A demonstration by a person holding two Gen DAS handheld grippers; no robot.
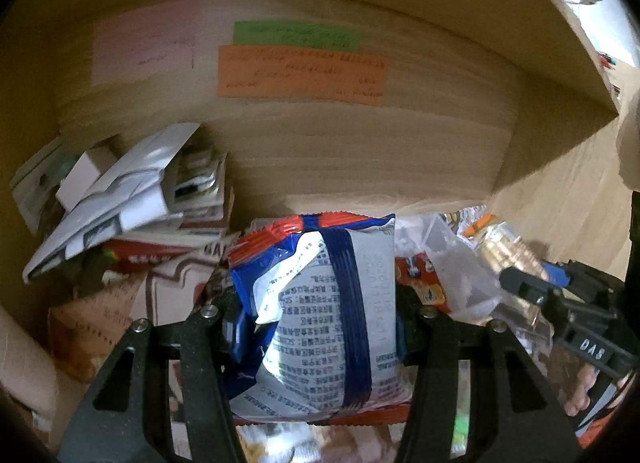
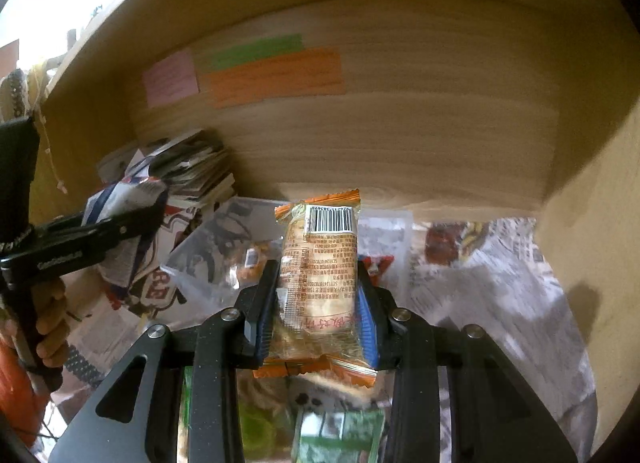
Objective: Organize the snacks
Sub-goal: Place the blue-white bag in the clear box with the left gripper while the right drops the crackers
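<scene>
Both grippers are up in front of a wooden shelf. The left gripper (image 1: 316,327) is clamped about half open on a blue-and-white snack bag (image 1: 320,315), standing upright between its pads. To its right, the right gripper (image 2: 316,303) is pinched nearly closed on a narrow orange biscuit pack (image 2: 320,283), barcode up. Pink, green and orange notes (image 1: 300,75) are stuck on the far wall; papers (image 1: 120,191) are piled far left.

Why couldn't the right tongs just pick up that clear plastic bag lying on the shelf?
Probably not right now: the right tongs are shut on an orange-edged biscuit packet, so nothing else fits. The clear plastic bag itself lies uncovered.
</scene>
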